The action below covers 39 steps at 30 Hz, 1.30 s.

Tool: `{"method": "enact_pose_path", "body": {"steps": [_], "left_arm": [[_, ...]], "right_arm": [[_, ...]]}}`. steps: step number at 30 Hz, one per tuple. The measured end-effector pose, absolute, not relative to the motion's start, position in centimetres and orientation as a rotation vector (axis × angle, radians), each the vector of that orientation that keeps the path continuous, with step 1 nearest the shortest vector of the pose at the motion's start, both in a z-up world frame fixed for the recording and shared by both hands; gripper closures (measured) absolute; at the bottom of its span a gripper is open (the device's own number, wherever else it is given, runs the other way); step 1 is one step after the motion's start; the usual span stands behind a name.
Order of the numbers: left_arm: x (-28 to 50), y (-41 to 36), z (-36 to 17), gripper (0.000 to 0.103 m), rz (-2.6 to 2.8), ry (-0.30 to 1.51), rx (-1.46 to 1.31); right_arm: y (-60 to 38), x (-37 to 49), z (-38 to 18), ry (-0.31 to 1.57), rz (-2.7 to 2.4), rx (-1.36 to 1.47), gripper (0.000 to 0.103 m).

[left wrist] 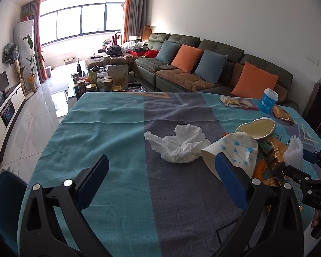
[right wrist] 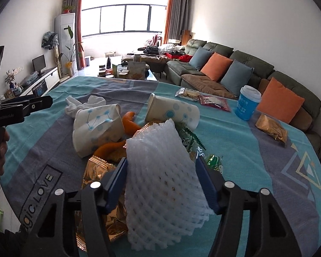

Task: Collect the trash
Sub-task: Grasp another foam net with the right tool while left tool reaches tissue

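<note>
A heap of trash lies on the teal and grey tablecloth (right wrist: 235,150). In the right wrist view my right gripper (right wrist: 161,171) is shut on a white foam net (right wrist: 160,171), both blue pads against its sides. Under and behind the net are gold wrappers (right wrist: 96,169), orange peel (right wrist: 131,122) and two crushed paper cups (right wrist: 98,124). In the left wrist view my left gripper (left wrist: 160,162) stands wide open just above the cloth. A crumpled white tissue (left wrist: 179,145) lies just beyond its fingertips. A crushed cup (left wrist: 235,150) touches its right finger (left wrist: 226,169). The right gripper (left wrist: 299,165) with the foam net (left wrist: 293,152) shows at the right.
A blue lidded cup (right wrist: 247,103) stands at the far right of the table, with snack packets (right wrist: 214,101) and a gold sachet (right wrist: 271,127) near it. A blue chair (left wrist: 4,197) stands at the left table edge. Beyond are a green sofa (left wrist: 203,64) and a cluttered coffee table (left wrist: 100,79).
</note>
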<state>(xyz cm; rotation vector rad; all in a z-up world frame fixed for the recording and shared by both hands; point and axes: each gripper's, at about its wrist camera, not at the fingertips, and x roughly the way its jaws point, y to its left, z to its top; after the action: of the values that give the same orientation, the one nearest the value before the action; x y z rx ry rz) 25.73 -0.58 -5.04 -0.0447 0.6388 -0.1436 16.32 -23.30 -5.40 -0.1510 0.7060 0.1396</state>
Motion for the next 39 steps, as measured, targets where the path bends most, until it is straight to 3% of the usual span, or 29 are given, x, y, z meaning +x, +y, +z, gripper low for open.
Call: {"method": "enact_pose_path", "body": {"steps": [4, 7, 19, 24, 28, 39], "left_arm": [[26.4, -0.8, -5.1, 0.005, -0.144, 0.643, -0.036], [27.0, -0.8, -5.2, 0.005, -0.145, 0.645, -0.029], [29.0, -0.8, -5.8, 0.005, -0.142, 0.667, -0.024], [29.8, -0.7, -6.1, 0.005, -0.142, 0.674, -0.028], [30.9, -0.7, -6.3, 0.005, -0.144, 0.69, -0.027], [35.8, -1.0, -9.1, 0.005, -0.189, 0.876, -0.132]], "right_arm": [[-23.5, 16.1, -5.3, 0.706, 0.148, -0.138, 0.059], [-23.7, 15.5, -4.8, 0.696, 0.161, -0.121, 0.063], [-25.0, 14.2, -3.6, 0.679, 0.135, -0.087, 0.059], [-24.9, 14.2, -3.5, 0.683, 0.14, -0.089, 0.073], [-25.1, 13.9, -3.0, 0.668, 0.139, -0.076, 0.079], [-26.9, 12.8, 0.2, 0.556, 0.115, 0.011, 0.082]]}}
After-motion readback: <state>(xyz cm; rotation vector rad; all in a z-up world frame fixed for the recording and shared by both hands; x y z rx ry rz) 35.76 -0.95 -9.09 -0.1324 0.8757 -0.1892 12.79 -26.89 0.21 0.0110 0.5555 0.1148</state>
